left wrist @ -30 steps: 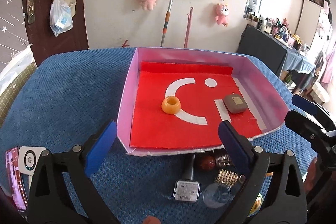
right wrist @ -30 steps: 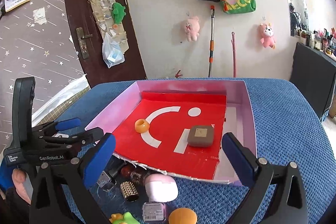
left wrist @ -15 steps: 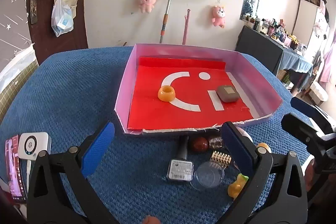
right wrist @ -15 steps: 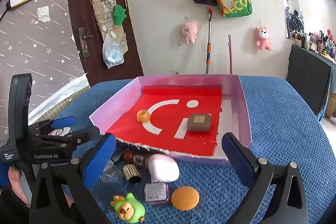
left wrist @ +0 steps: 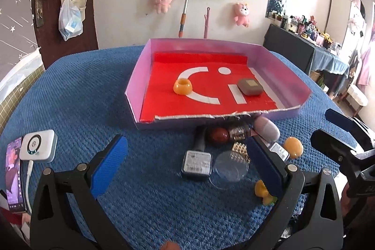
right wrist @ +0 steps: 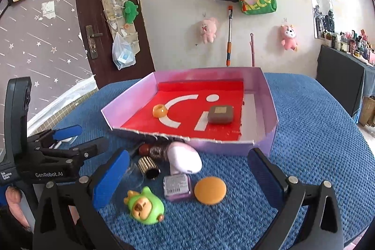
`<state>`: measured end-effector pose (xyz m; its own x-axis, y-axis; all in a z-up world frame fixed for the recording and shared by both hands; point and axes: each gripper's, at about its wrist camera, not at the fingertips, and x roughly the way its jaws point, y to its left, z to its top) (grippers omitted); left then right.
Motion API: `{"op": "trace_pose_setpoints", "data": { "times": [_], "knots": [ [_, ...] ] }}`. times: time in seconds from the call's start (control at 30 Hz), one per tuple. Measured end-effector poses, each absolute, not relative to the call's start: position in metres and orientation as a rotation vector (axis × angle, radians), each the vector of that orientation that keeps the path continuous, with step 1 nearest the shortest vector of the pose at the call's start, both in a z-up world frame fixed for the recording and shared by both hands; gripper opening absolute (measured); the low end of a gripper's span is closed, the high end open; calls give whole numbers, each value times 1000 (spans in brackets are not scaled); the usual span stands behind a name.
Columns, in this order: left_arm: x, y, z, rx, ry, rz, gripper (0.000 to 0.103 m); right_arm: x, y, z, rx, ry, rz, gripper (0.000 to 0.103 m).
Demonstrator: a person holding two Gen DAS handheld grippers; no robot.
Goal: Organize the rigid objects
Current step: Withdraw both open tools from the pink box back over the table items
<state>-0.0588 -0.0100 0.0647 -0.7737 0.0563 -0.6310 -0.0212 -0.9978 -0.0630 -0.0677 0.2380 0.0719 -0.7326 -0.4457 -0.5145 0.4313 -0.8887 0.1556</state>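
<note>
Standing by the desk [left wrist: 70, 90], I am watching both claws hanging wide and empty over the blue cloth, short of the tray [left wrist: 138, 83].

Going from the left: a phone [left wrist: 14, 170] and a white gadget [left wrist: 38, 144] are lying at the desk's left edge, well apart from the work. The left claw [left wrist: 187, 170] is hovering over a square bottle [left wrist: 196, 164] and a clear lid [left wrist: 228, 170]. A dark red ball [left wrist: 217, 135] and a gold cap [left wrist: 239, 149] are sitting just beyond, close under the tray's torn front wall. In the tray an orange ring [left wrist: 182, 86] and a grey case [left wrist: 249, 86] are already resting on the red liner.

Further right, the right claw [right wrist: 187, 177] is hovering above a green toy [right wrist: 145, 206], a pink box [right wrist: 177, 186] and an orange disc [right wrist: 210, 190], with a pink pod [right wrist: 185, 159] lying against the tray front.

The pile is looking crowded to me. A claw closing on one piece is likely to be nudging its neighbours, and the ball and the gold cap could be rolling off under the tray lip. The clear lid is looking thin and slick, so the pads may be slipping over it. With both claws working the same cluster, they risk bumping each other. The frayed front wall could be catching a low-carried piece.
</note>
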Motion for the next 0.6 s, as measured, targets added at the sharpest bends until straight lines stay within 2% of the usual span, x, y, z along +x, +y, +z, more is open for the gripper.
{"op": "trace_pose_setpoints", "data": {
  "times": [0.6],
  "knots": [
    [-39, 2, 40, -1136, -94, 2862, 103, -50, 244, 57, 804, -13, -2541, 103]
  ]
}}
